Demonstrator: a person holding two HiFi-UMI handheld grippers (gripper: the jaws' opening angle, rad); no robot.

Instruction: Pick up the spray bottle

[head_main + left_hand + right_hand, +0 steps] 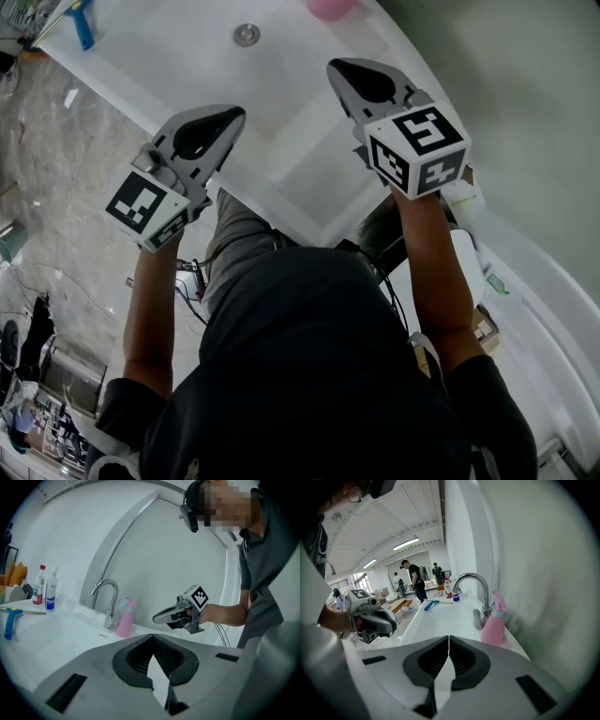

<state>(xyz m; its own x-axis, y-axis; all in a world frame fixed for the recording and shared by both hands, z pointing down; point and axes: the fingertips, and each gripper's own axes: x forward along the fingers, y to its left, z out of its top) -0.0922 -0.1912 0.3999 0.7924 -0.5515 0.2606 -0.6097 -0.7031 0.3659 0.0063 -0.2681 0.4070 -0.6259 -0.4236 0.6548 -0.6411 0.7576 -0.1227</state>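
The pink spray bottle [330, 7] stands on the white tub's far ledge, beside the chrome faucet [108, 603]. In the left gripper view the bottle [124, 620] is ahead, just right of the faucet. In the right gripper view the bottle [493, 626] is ahead and to the right. My left gripper [239, 112] hangs over the tub's near rim, shut and holding nothing. My right gripper [334, 66] is over the basin, nearer the bottle but well apart from it, also shut and holding nothing.
The white bathtub [281, 141] has a round drain [247, 35]. A blue squeegee [82, 23] lies on its left ledge. Two bottles [46, 590] stand at the ledge's far end. A wall runs along the right. People stand in the room behind [415, 581].
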